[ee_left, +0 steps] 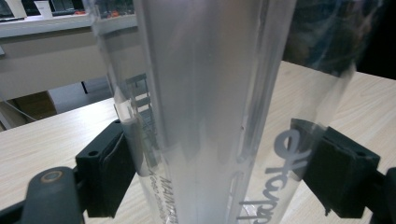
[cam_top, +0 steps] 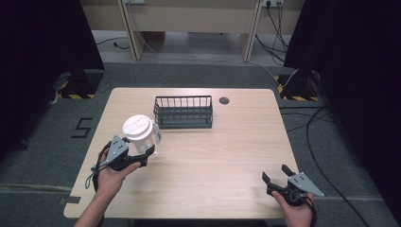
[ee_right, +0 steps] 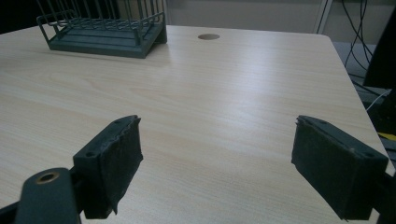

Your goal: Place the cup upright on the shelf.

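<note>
One clear plastic cup (cam_top: 142,134) with a white lid sits pinched in the left gripper (cam_top: 137,153) near one dark wire basket (cam_top: 183,112); the right gripper (cam_top: 276,176) hovers apart, jaws spread, over one wooden table (cam_top: 213,161).

The clear plastic cup (cam_top: 142,135) wears a white lid and stands roughly upright, tilted slightly, over the left part of the table, just in front of the dark wire basket's left end. Its transparent wall carries grey printed lettering (ee_left: 285,172) that runs lengthwise. Black pads (ee_left: 109,170) press against its lower body on both sides. Whether its base touches the tabletop cannot be told.
</note>
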